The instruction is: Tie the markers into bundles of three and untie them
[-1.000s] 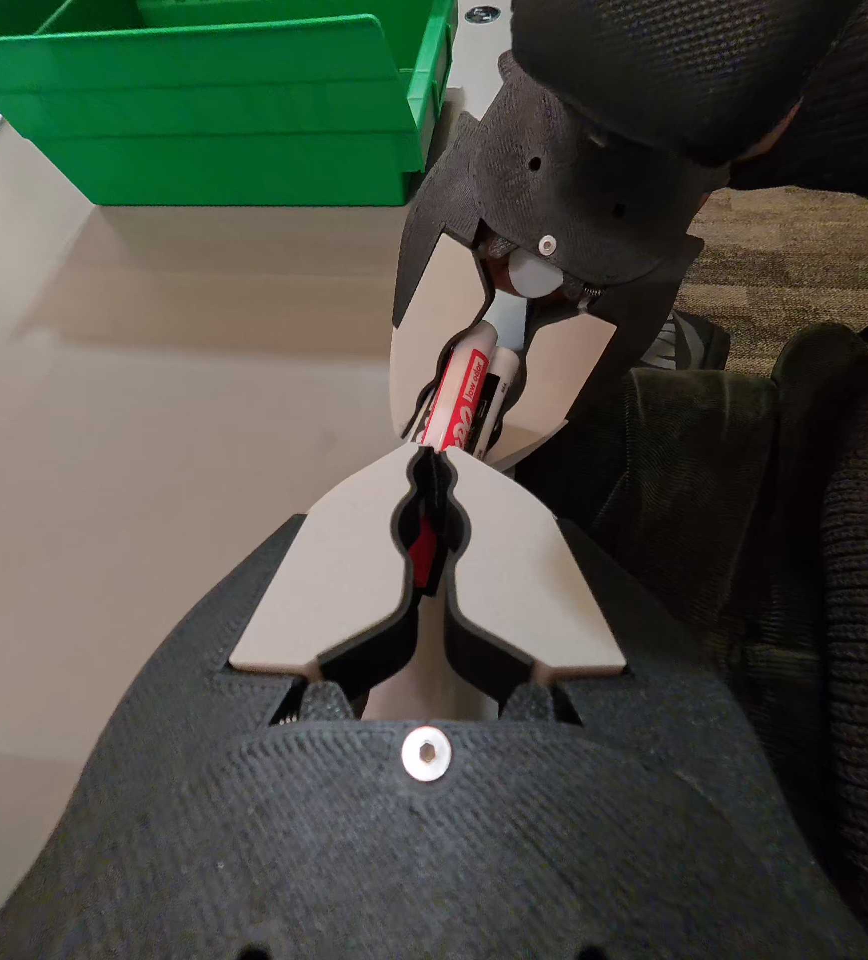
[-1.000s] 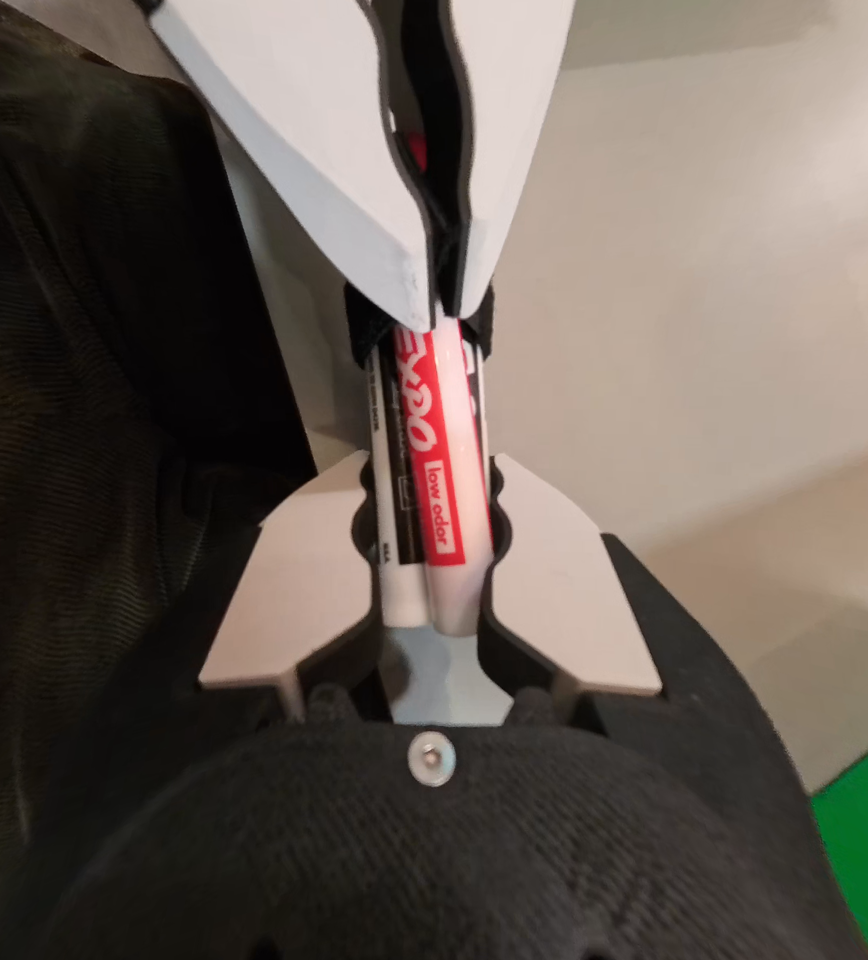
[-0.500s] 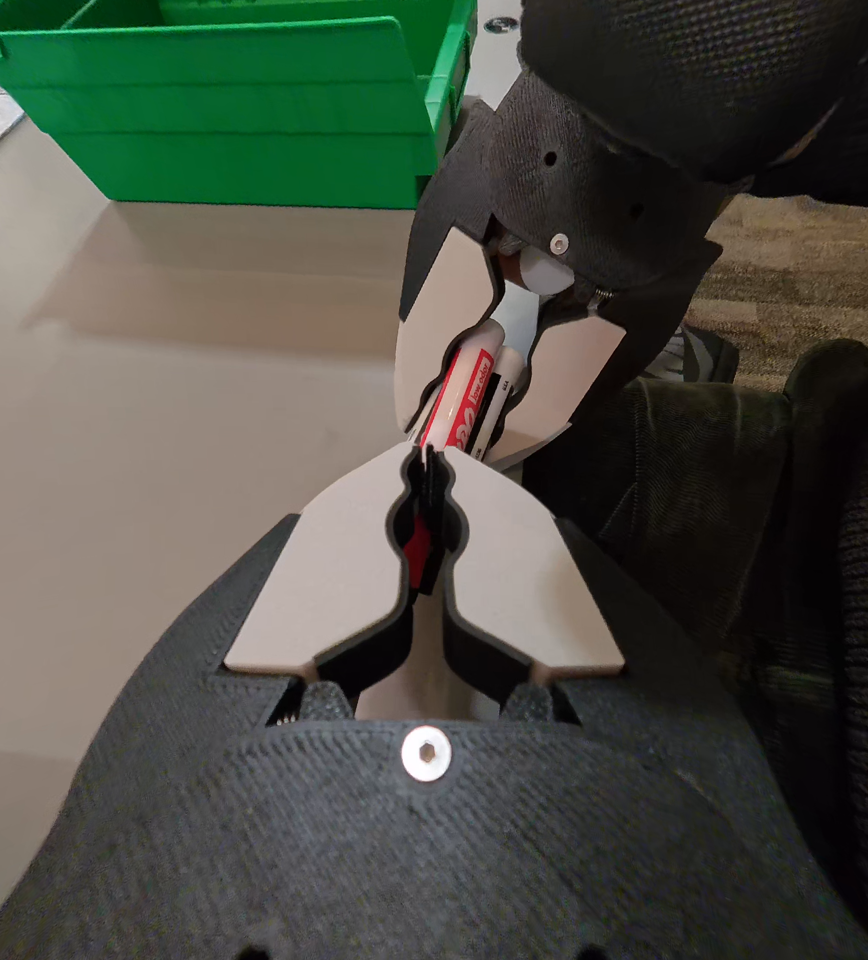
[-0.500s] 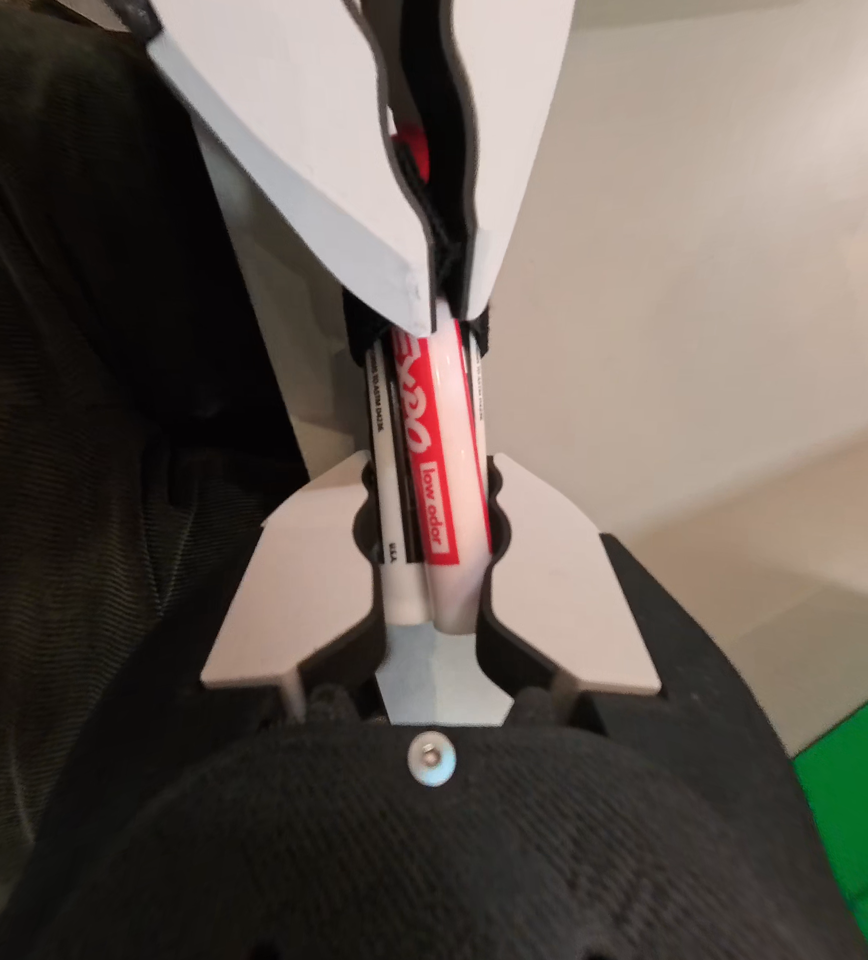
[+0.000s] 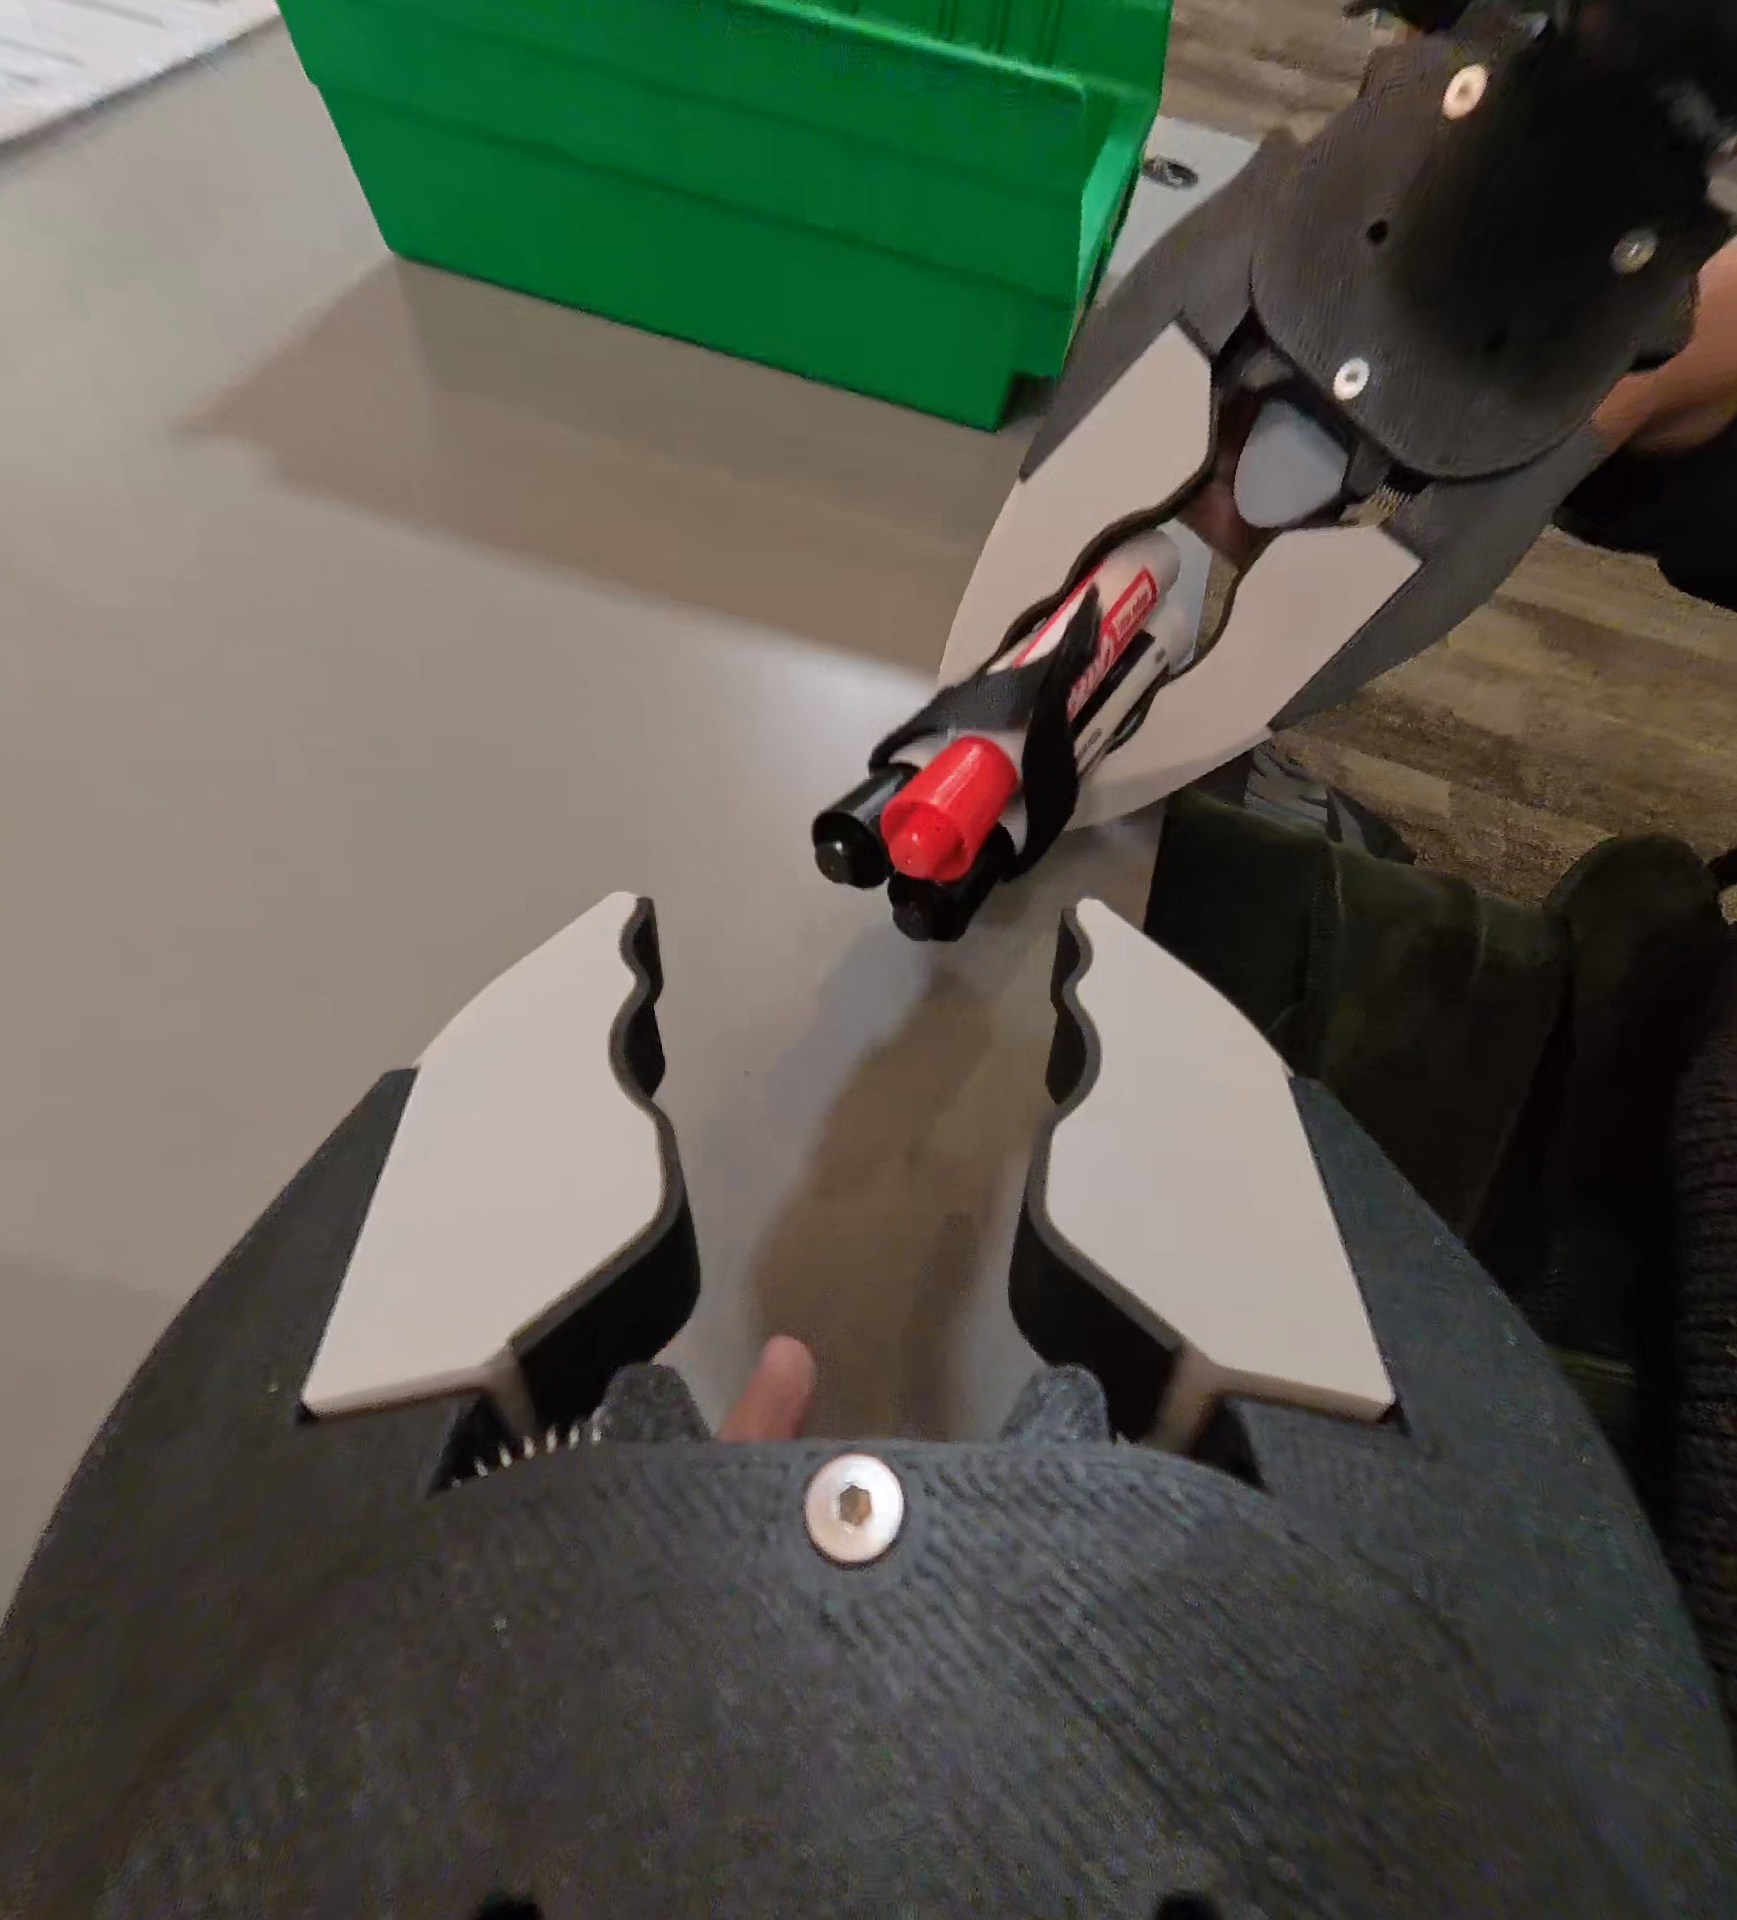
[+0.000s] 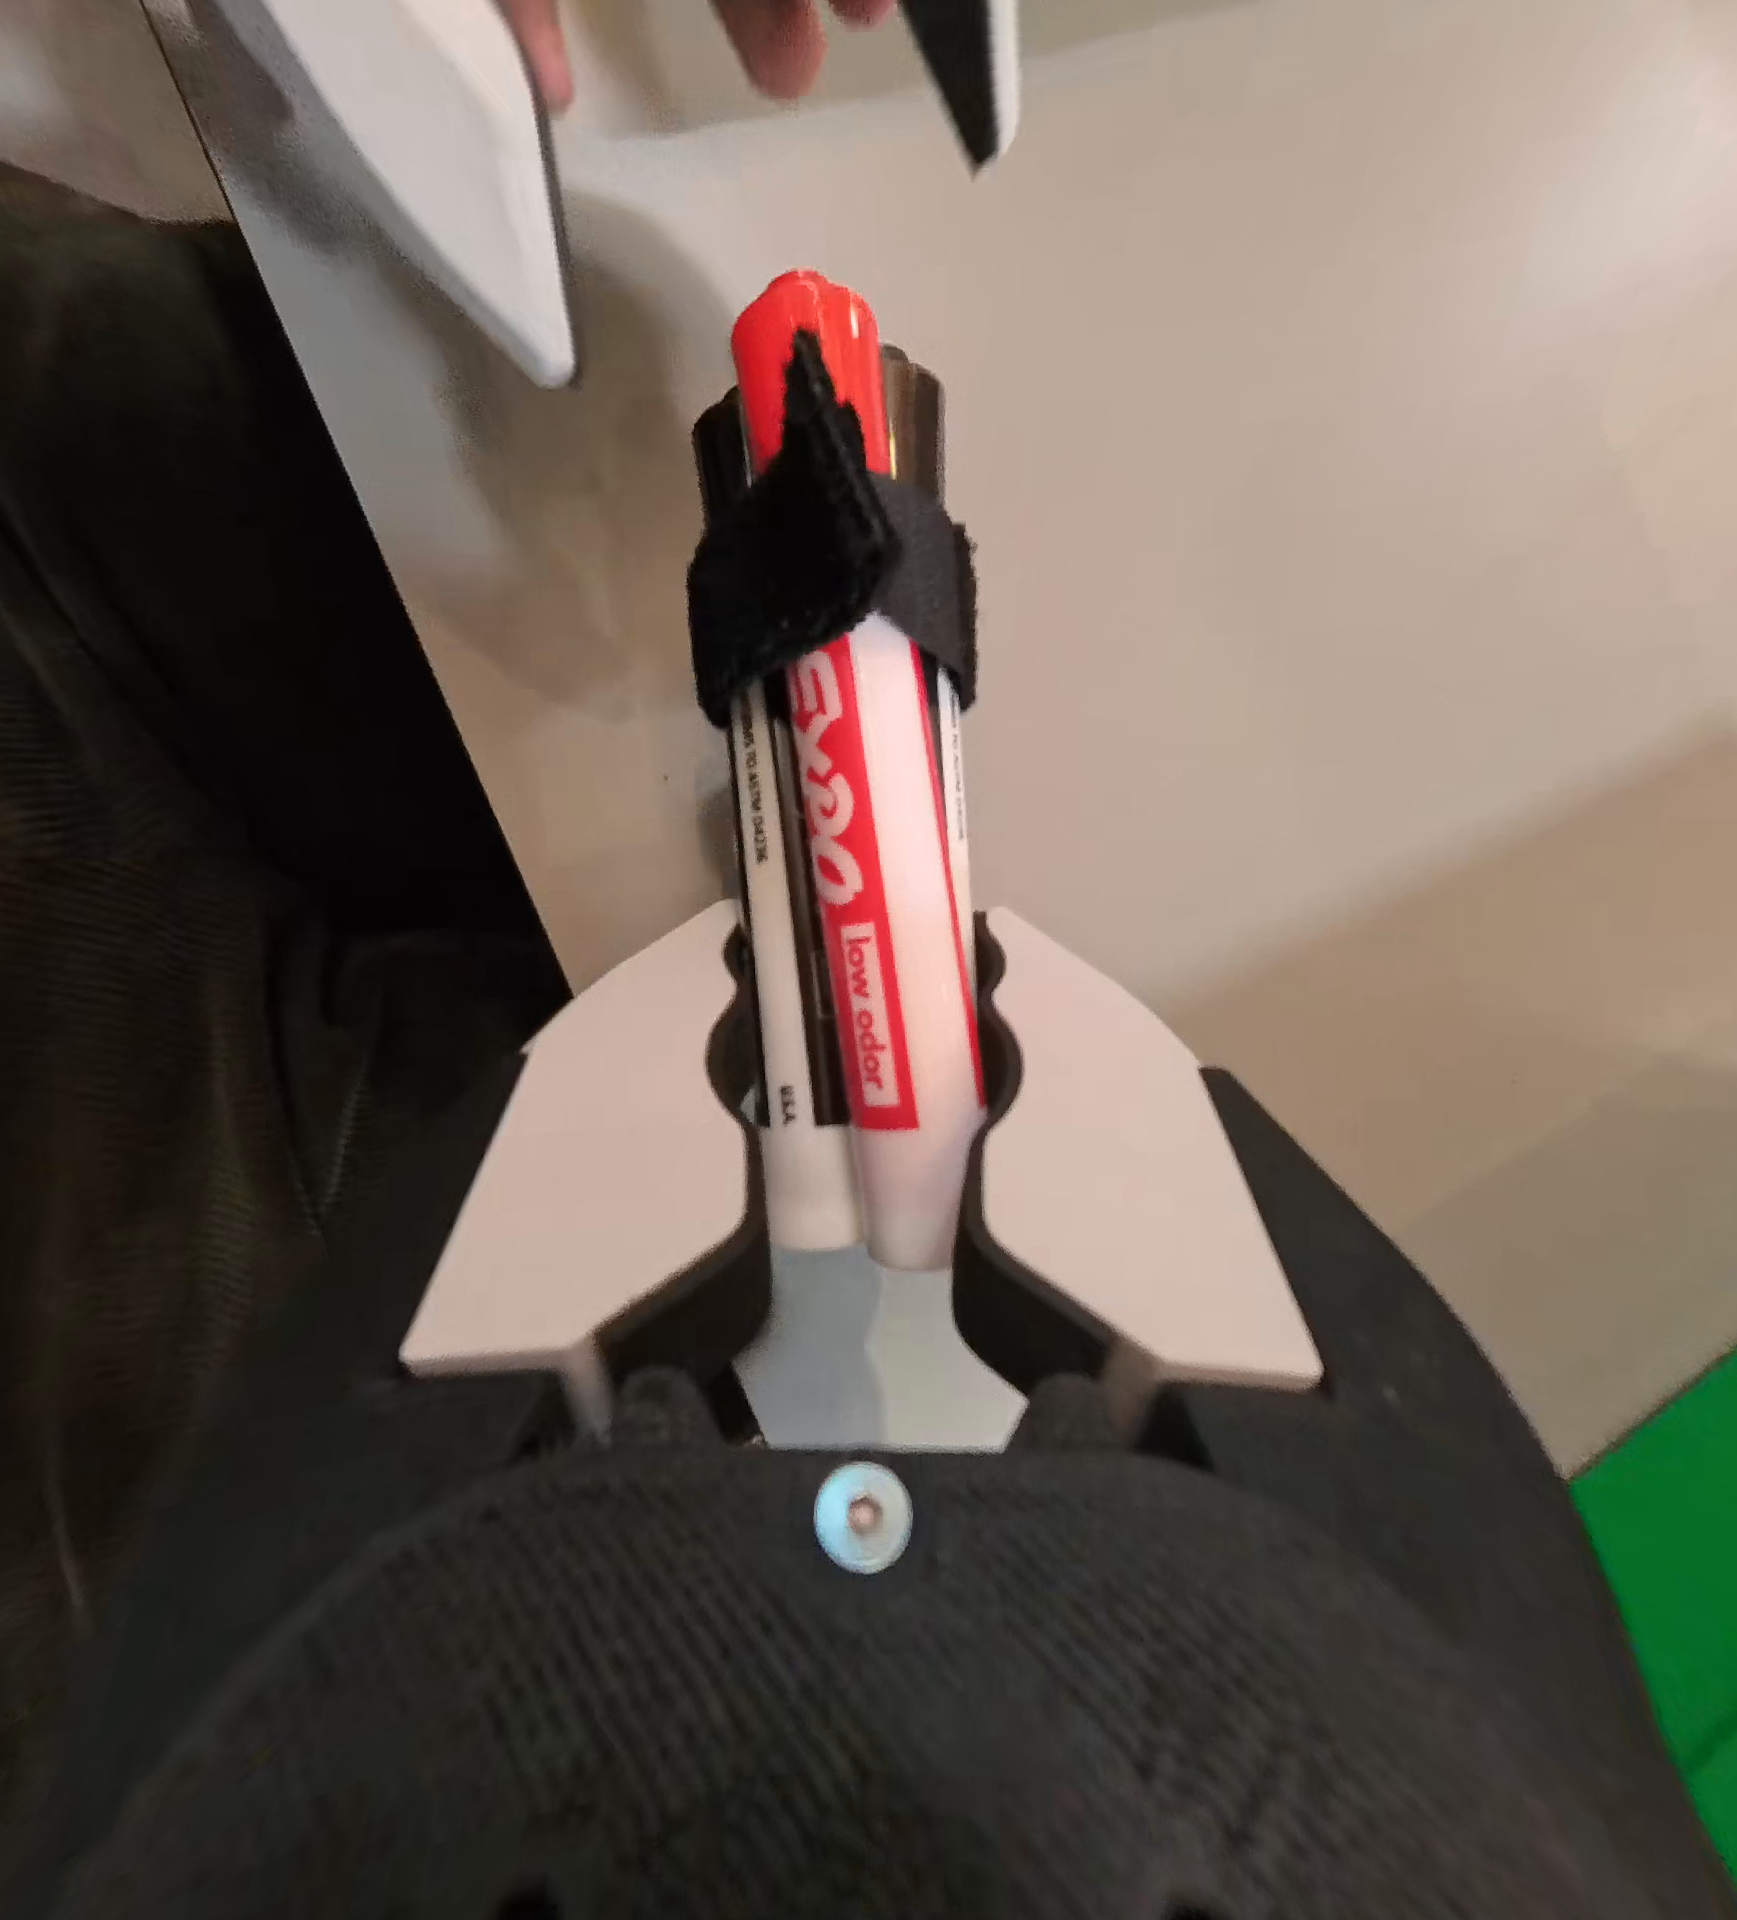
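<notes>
My right gripper (image 6: 862,930) is shut on a bundle of white markers (image 6: 874,831), one with a red cap and label, the others with black caps. A black fabric strap (image 6: 822,582) is wrapped around the bundle near the caps, and its tail lies loose over the red cap. The bundle is held above the table's edge. My left gripper (image 5: 856,914) is open and empty, just short of the caps (image 5: 947,810). The right gripper (image 5: 1025,743) shows there at upper right. The left fingers (image 6: 428,187) show spread at the top of the right wrist view.
A green plastic bin (image 5: 739,208) stands on the beige table (image 5: 324,623) at the back; it also shows in the right wrist view (image 6: 1726,1558). Papers (image 5: 33,73) lie at far left. A person's dark clothing (image 5: 1466,1091) and carpet floor (image 5: 1570,707) are to the right. Some 9 centimetres of space lies between my two pairs of fingers.
My left gripper was shut on the strap at the bundle's cap end; it has opened, let go and drawn back. The right gripper has kept its hold on the markers.
</notes>
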